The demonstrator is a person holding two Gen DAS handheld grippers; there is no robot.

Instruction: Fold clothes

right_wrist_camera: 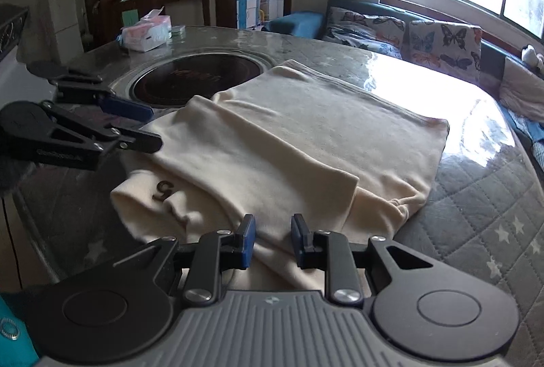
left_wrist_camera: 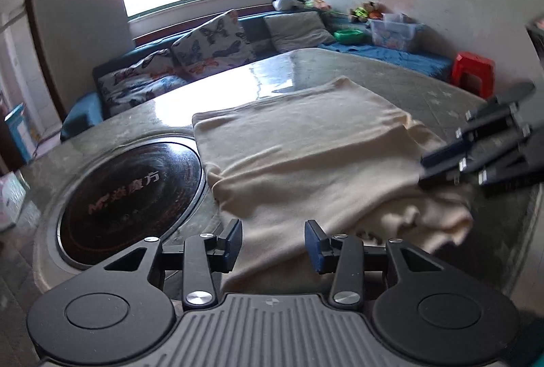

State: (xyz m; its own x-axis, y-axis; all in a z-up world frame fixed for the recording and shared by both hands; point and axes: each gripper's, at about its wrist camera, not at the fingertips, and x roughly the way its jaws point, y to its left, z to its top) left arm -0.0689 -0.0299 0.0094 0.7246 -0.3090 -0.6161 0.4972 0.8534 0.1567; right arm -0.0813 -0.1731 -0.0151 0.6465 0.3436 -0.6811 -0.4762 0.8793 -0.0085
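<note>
A cream garment (left_wrist_camera: 306, 146) lies folded into a rough rectangle on the glossy table (left_wrist_camera: 210, 88), a flap laid across its near side. A dark "5" mark shows on its near left corner (right_wrist_camera: 163, 188). My left gripper (left_wrist_camera: 273, 243) is open just above the garment's near edge, cloth showing under the gap and neither pad pressing it. From the right wrist view that left gripper (right_wrist_camera: 151, 125) reaches in over the garment's left edge. My right gripper (right_wrist_camera: 272, 239) stands narrowly open over the near hem (right_wrist_camera: 272, 217), holding nothing. The right gripper (left_wrist_camera: 423, 169) hovers at the garment's right side.
A round black cooktop (left_wrist_camera: 129, 193) is set into the table left of the garment. A tissue pack (right_wrist_camera: 146, 33) sits at the far side. A quilted star-print cover (right_wrist_camera: 476, 197) spreads to the right. A sofa with butterfly cushions (left_wrist_camera: 214, 44) and a red stool (left_wrist_camera: 472, 71) stand beyond.
</note>
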